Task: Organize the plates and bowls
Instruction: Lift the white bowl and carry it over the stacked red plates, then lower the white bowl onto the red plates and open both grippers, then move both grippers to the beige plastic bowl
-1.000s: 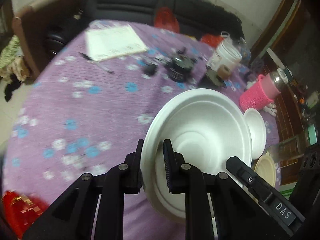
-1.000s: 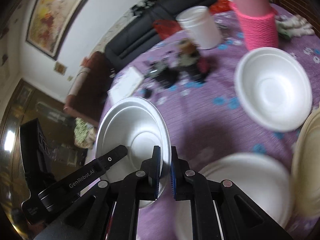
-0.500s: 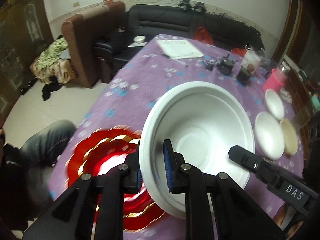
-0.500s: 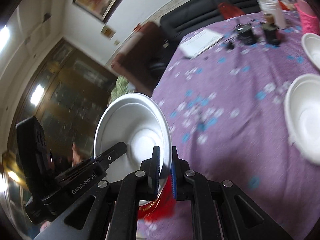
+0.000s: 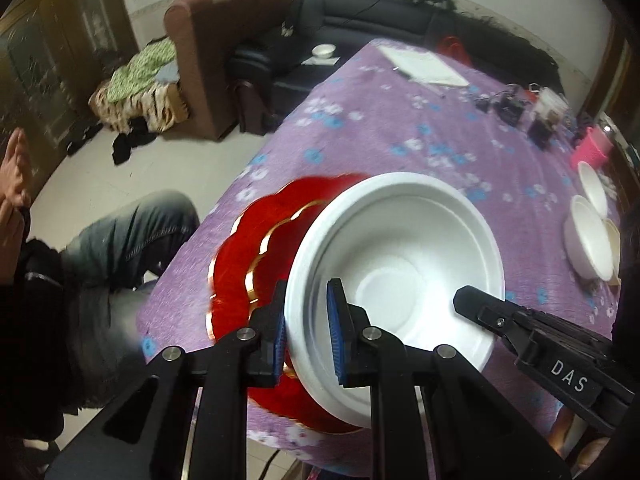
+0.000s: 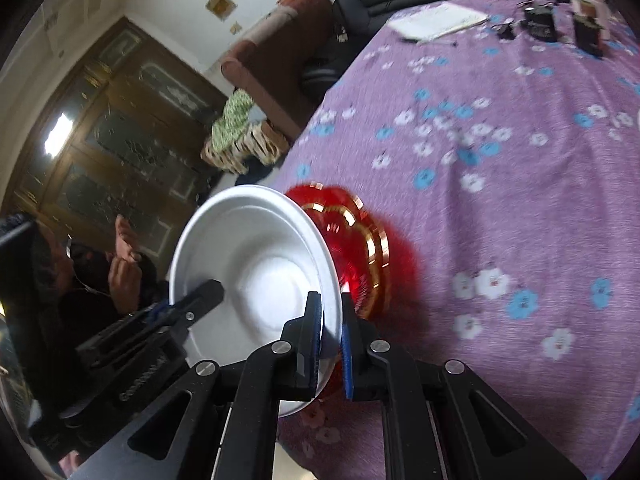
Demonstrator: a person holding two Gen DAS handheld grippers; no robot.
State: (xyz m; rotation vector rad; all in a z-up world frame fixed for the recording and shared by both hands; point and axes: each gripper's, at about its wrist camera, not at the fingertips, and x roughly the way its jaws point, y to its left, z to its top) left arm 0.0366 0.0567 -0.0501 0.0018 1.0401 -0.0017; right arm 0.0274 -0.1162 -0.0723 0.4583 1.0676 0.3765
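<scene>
Both grippers hold one white foam bowl (image 5: 400, 280) by opposite rim edges, above a red plate with gold trim (image 5: 256, 248) near the table's corner. My left gripper (image 5: 307, 336) is shut on the bowl's near-left rim. My right gripper (image 6: 331, 340) is shut on the bowl (image 6: 256, 272) at its right rim; the red plate (image 6: 360, 248) lies just behind it. The right gripper's body (image 5: 552, 364) shows across the bowl in the left wrist view. Other white bowls (image 5: 588, 240) sit at the table's far right.
The table has a purple flowered cloth (image 5: 400, 128) (image 6: 500, 168). A notepad (image 5: 424, 66), black gadgets (image 5: 508, 108), a pink cup (image 5: 592, 148) and a white cup (image 6: 588, 4) stand at the far end. A seated person (image 5: 80, 272) is beside the table's corner.
Both grippers carried the white bowl from the middle of the table toward the near corner; it now hangs over the red plate, which came fully into view.
</scene>
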